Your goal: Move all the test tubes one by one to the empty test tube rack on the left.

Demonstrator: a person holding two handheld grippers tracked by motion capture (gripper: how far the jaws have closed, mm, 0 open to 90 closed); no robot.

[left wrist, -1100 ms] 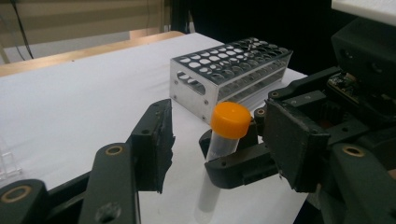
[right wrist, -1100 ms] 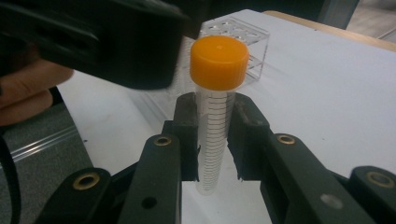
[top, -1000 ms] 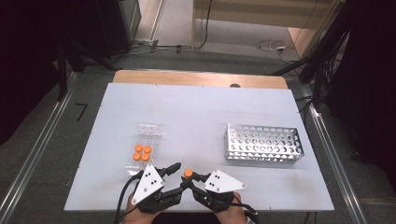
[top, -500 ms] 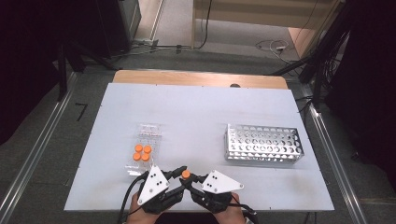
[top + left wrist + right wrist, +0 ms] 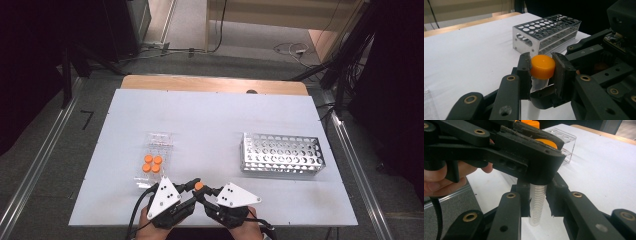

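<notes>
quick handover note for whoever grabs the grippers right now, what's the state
Left gripper: jaws have just closed onto the orange cap of the tube.
Right gripper: shut on the tube's clear graduated body, holding it upright above the table.
Clear stand at left holds four more orange-capped tubes.
Metal rack at right looks empty.
Done: one tube lifted out, gripped by both.
Left: probably uncap it, then rack it; that is a guess.

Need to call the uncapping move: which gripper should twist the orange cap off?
Probably left: the left gripper clamps the orange cap, and the right gripper holds the tube body upright.
</notes>
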